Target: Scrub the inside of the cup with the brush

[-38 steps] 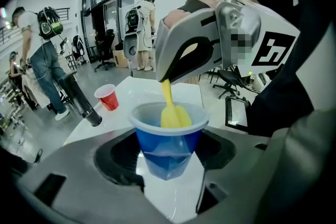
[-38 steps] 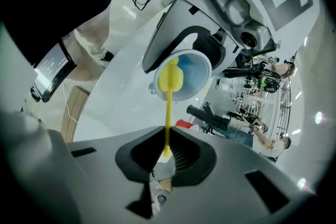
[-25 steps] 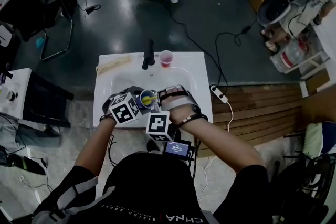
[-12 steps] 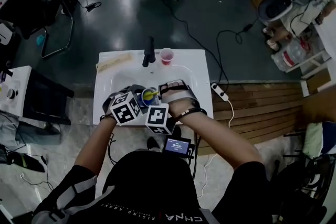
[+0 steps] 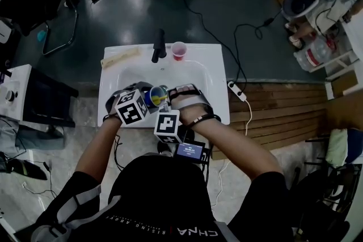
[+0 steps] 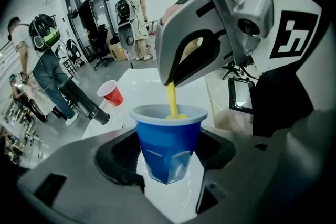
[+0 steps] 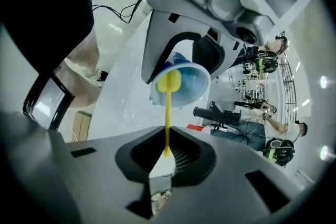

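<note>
— Where's the blue cup (image 6: 168,147)?
— Over the white sink (image 5: 210,73), pinched between the left gripper's (image 6: 169,159) fingers (image 6: 113,156).
— And the brush (image 7: 167,113)?
— Its yellow handle is clamped in the right gripper's (image 7: 167,152) fingers (image 7: 139,157), with its head inside the cup.

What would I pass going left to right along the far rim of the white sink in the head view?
Pale flat strip → black faucet → red cup.
</note>
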A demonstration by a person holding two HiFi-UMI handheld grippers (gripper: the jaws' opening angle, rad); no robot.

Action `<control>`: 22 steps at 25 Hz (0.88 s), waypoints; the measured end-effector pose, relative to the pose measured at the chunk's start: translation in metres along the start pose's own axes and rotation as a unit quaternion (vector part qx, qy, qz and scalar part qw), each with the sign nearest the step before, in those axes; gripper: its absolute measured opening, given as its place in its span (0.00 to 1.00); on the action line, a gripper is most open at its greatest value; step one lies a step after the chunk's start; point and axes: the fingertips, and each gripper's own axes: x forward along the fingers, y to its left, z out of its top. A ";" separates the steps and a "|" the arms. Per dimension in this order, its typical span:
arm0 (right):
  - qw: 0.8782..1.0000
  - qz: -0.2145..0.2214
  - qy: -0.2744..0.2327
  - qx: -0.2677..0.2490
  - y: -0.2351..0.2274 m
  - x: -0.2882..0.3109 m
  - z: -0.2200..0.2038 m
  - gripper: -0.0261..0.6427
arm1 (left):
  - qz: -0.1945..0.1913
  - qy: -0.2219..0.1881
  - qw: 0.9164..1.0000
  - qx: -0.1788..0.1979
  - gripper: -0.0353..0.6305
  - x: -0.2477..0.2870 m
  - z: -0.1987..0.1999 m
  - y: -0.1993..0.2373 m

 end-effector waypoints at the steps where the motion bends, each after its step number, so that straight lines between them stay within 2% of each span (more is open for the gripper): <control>1: 1.000 -0.003 -0.001 0.000 -0.001 -0.002 0.000 0.09 | 0.000 0.002 1.000 0.000 0.50 0.001 -0.001 -0.001; 11: 1.000 -0.014 0.006 0.008 -0.014 -0.001 -0.006 0.09 | -0.010 0.026 1.000 0.007 0.50 0.011 -0.007 -0.006; 22: 0.999 0.002 0.024 0.022 -0.004 0.016 -0.019 0.09 | -0.028 0.015 1.000 -0.001 0.50 0.008 0.001 -0.015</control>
